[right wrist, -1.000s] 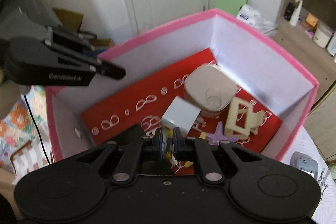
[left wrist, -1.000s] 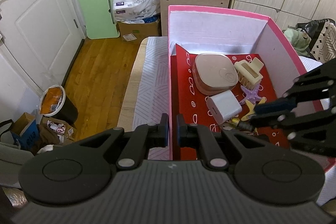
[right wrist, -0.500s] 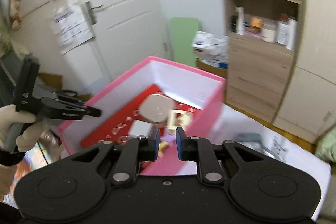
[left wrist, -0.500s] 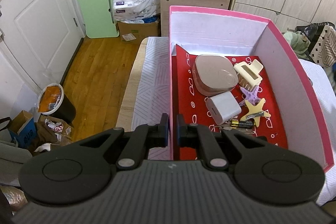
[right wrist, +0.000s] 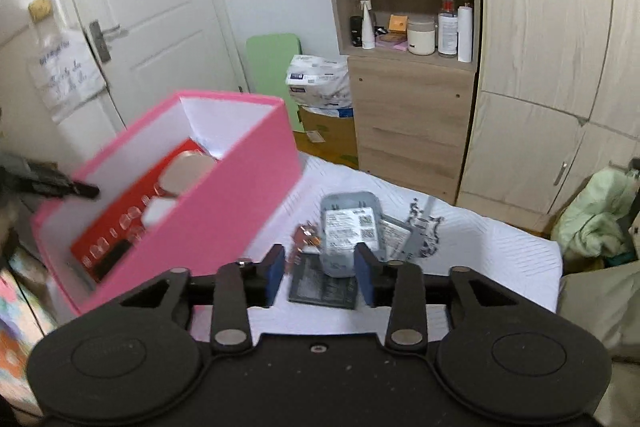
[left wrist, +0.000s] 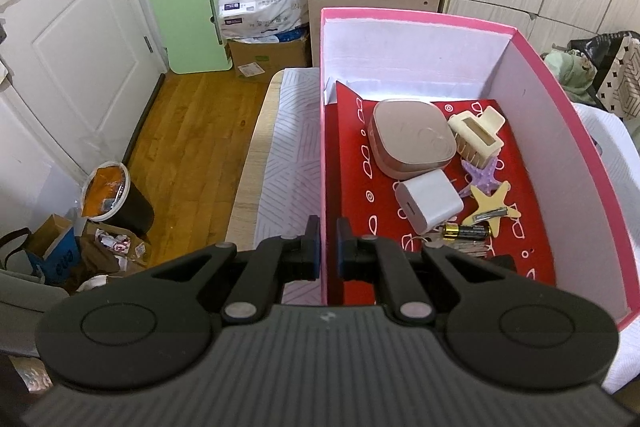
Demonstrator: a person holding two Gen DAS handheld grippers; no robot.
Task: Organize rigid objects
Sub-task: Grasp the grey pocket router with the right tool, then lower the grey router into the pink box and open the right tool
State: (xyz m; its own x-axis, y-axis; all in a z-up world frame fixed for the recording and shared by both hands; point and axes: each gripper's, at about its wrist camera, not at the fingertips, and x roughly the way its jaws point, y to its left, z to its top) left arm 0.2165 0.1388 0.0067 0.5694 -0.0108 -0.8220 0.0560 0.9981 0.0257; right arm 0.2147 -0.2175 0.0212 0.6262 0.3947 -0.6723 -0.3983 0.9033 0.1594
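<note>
A pink box [left wrist: 556,131] with a red lining stands on the white cloth. My left gripper [left wrist: 328,251] is shut on its left wall. Inside lie a rose-beige square case [left wrist: 412,143], a cream hair claw [left wrist: 476,135], a purple star clip [left wrist: 480,171], a yellow star clip [left wrist: 490,203], a white charger cube [left wrist: 428,199] and a battery [left wrist: 466,231]. My right gripper [right wrist: 320,267] is outside the pink box [right wrist: 224,211], to its right. Its jaws are opening with nothing between them. Beyond them on the cloth lie a grey labelled device [right wrist: 350,227], a dark flat piece [right wrist: 324,287] and a small brown object [right wrist: 306,233].
A wooden shelf unit [right wrist: 408,75] and wardrobe doors [right wrist: 552,67] stand behind the bed. Left of the box are the cloth's edge [left wrist: 280,163], wooden floor, a bin [left wrist: 116,199] and bags. Green clothing [right wrist: 600,211] lies at the right.
My right gripper has come out of the box, swung to the right over the cloth and opened its jaws. The battery now lies in the box. My left gripper has kept still.
</note>
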